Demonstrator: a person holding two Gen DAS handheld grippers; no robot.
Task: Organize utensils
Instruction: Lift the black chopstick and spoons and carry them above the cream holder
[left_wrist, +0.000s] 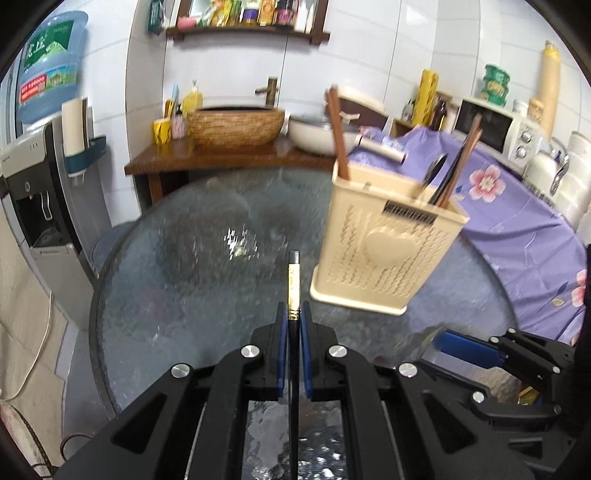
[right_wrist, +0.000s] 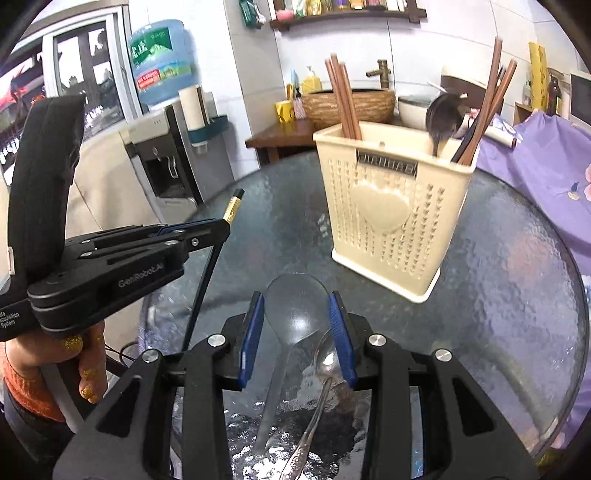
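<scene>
Round glass table (left_wrist: 177, 295), textured top, glare spots near centre. Purple floral cloth (left_wrist: 517, 229) covers the surface past its right edge. White tiled wall behind. Wooden counter (left_wrist: 221, 157) at the wall carries a woven-look basin (left_wrist: 236, 125) with a bamboo-style tap, a yellow cup (left_wrist: 161, 131) and a white pan. Shelf (left_wrist: 251, 33) of bottles above. Water dispenser (left_wrist: 40, 173) with a blue jug at left, microwave (left_wrist: 491, 127) at right.

Beige holder (left_wrist: 384, 251), perforated, heart on the front, stands on the table right of centre. Two compartments: left one has brown chopsticks (right_wrist: 345, 98), right one has more chopsticks plus a dark spoon (right_wrist: 443, 118), all upright or leaning.

Left gripper (left_wrist: 293, 314) clamped tight on a black chopstick (left_wrist: 293, 284) with a gold band; tip pokes forward past the pads, held off the table, left of the holder.

Right gripper (right_wrist: 297, 317) partly closed on a clear spoon (right_wrist: 295, 306), bowl between the blue pads; a metal spoon (right_wrist: 325, 363) with patterned handle sits against the right pad too, whether it is pinched I cannot tell. Both spoons in front of the holder, apart from it.

A hand (right_wrist: 74, 354) with glitter nails grips the left gripper's handle.
</scene>
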